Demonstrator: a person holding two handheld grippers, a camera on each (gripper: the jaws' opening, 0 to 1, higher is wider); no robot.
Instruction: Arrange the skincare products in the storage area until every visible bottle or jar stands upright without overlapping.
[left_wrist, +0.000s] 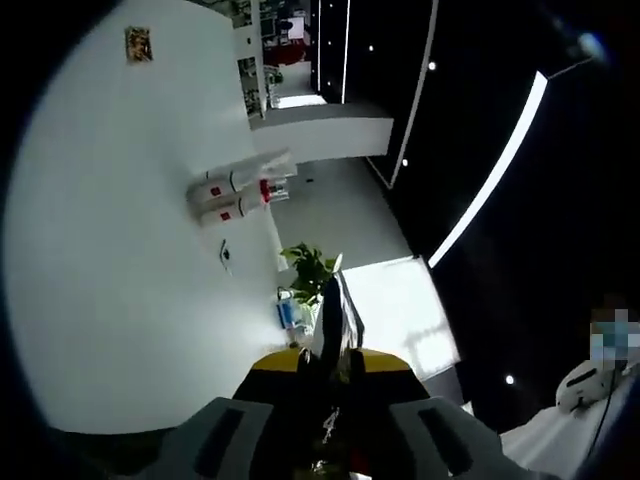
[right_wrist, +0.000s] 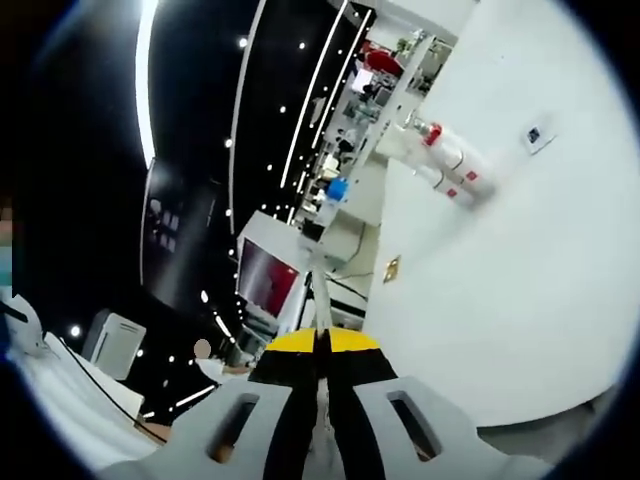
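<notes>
Apparently extinguishers (left_wrist: 228, 200) hang on wall (left_wrist: 110, 250).

White wall (left_wrist: 120, 250); dark ceiling (left_wrist: 540, 250) — light strips (left_wrist: 490, 180).

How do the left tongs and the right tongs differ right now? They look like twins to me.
The black, yellow-banded left tongs point toward a leafy green potted plant. The matching right tongs point toward a dark screen with a red glow. The plain white wall lies to the left of the left tongs and to the right of the right tongs. Both pairs have jaws pressed together and appear to hold nothing.
</notes>
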